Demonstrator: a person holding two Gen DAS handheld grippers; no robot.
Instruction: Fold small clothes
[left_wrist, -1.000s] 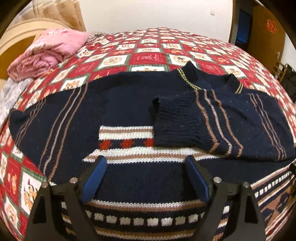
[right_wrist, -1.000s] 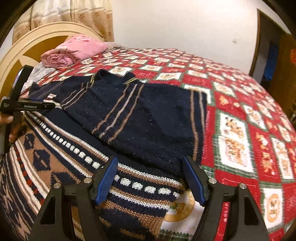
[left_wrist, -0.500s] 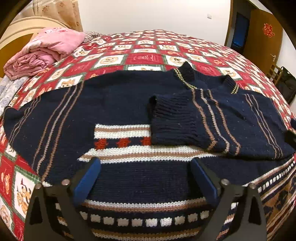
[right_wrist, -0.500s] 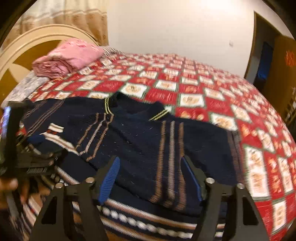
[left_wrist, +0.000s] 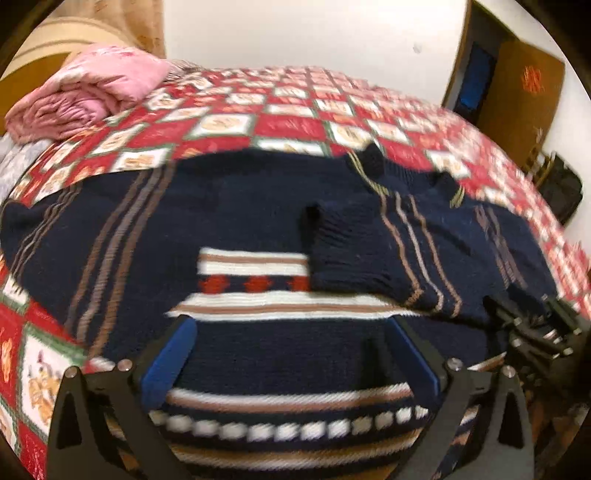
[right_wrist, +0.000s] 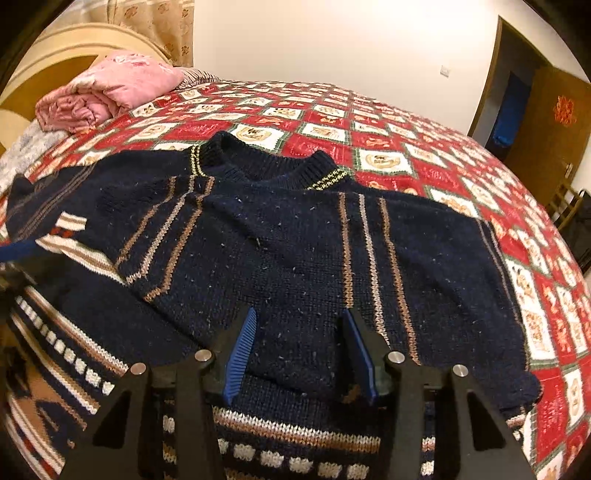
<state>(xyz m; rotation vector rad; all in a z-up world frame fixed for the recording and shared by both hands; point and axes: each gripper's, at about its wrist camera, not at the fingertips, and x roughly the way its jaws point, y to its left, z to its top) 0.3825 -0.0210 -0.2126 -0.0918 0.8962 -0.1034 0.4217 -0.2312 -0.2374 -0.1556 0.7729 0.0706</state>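
A navy knit sweater (left_wrist: 240, 206) with tan and white stripes lies flat, collar (right_wrist: 266, 162) away from me, on the red checked bedspread (right_wrist: 406, 129). One sleeve (left_wrist: 369, 251) is folded across the chest. My left gripper (left_wrist: 291, 354) hovers over the patterned lower body, wide open, nothing between its fingers. My right gripper (right_wrist: 299, 350) is over the lower edge of the folded sleeve part (right_wrist: 295, 240). Its jaws are closing, with navy knit lying flat in the gap and the pads not pressing it. The right gripper (left_wrist: 535, 328) also shows at the right edge of the left wrist view.
A folded pink quilt (right_wrist: 103, 92) sits at the head of the bed by the curved headboard (right_wrist: 55, 48). A brown door (right_wrist: 546, 122) and a chair with a dark bag (left_wrist: 557, 188) stand beyond the bed's right side. Bare bedspread lies beyond the collar.
My right gripper has swung from the sweater's right edge to over its middle, and its jaws have narrowed. The left gripper's jaws have widened and it shifted slightly.
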